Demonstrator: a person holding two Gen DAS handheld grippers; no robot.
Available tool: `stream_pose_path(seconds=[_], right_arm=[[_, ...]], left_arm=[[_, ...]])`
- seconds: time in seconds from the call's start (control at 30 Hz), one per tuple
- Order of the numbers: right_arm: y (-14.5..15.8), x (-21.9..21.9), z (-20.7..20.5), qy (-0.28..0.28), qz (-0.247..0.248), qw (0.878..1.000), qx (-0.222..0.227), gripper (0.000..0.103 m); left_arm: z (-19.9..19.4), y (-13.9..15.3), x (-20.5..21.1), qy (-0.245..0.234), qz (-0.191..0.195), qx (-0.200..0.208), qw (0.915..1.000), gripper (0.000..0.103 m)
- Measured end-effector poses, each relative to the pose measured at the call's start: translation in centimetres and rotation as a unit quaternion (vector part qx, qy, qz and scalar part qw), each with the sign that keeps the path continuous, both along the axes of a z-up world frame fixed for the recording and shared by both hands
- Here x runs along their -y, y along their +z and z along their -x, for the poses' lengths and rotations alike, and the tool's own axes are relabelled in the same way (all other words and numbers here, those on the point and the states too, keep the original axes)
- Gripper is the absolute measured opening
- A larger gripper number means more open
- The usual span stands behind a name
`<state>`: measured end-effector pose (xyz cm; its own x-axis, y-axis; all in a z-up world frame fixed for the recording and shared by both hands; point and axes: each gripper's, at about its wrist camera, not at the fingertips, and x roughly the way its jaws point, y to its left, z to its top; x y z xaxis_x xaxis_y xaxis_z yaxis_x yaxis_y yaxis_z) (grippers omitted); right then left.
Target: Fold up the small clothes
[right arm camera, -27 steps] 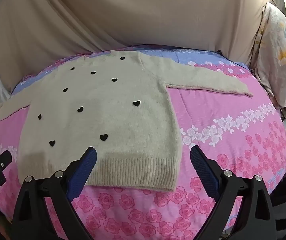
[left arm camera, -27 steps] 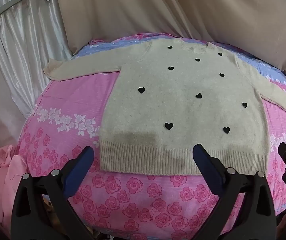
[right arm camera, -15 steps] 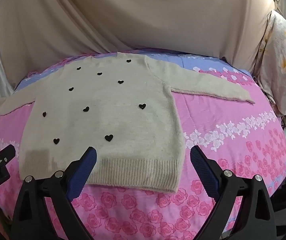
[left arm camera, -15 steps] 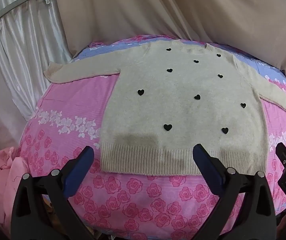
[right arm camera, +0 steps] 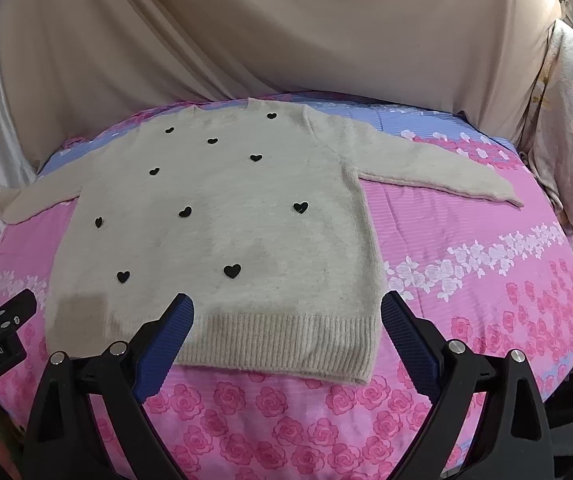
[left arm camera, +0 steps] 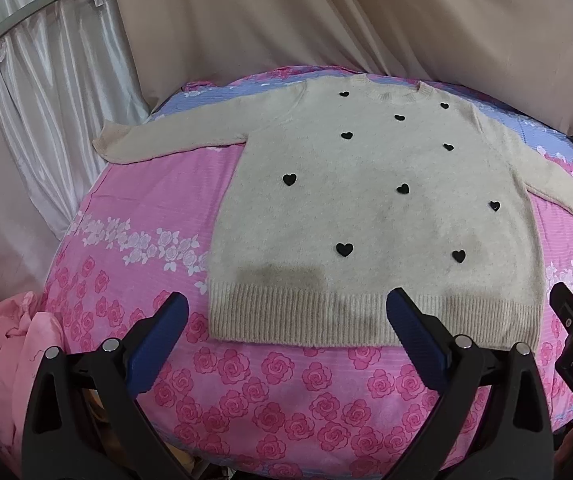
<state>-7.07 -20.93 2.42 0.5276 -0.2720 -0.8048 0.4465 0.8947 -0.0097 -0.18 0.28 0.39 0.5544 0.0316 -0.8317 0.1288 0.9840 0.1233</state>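
A beige knit sweater [left arm camera: 366,208] with small black hearts lies flat, front up, on a pink rose-print bed sheet [left arm camera: 146,208], both sleeves spread out sideways. It also shows in the right wrist view [right arm camera: 222,232]. My left gripper [left arm camera: 286,312] is open and empty, hovering just above the ribbed hem's left part. My right gripper [right arm camera: 286,312] is open and empty, above the hem's right part. Each gripper's edge shows in the other's view.
Beige curtains [left arm camera: 326,20] hang behind the bed. White satin drapes [left arm camera: 46,80] are at the left. A pink cloth heap [left arm camera: 2,344] lies off the bed's left edge. A pale floral bundle [right arm camera: 566,120] stands at the right of the bed.
Both grippers have edged a little closer to the sweater's hem and shifted slightly; the sweater has not moved. Both stay open.
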Motion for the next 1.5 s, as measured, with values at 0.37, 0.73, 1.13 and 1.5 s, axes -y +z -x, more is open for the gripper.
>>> stream_pose_path(seconds=[0.37,0.73,1.13,1.5], right_arm=[[-0.16,0.14,-0.44,0.002,-0.005,1.000,-0.002,0.093],[-0.30,0.02,-0.40,0.003,-0.008,1.000,-0.003,0.093],[-0.20,-0.02,-0.53,0.002,-0.006,1.000,-0.003,0.093],[-0.18,-0.06,-0.68,0.001,-0.005,1.000,-0.004,0.093]], left_arm=[[-0.25,-0.04,0.32,0.002,-0.007,-0.002,1.0000,0.097],[-0.24,-0.11,0.16,0.003,-0.010,-0.002,0.9999,0.097],[-0.25,-0.10,0.26,0.001,-0.011,0.000,0.9999,0.097],[-0.29,-0.02,0.38,0.001,-0.011,0.000,0.9999,0.097]])
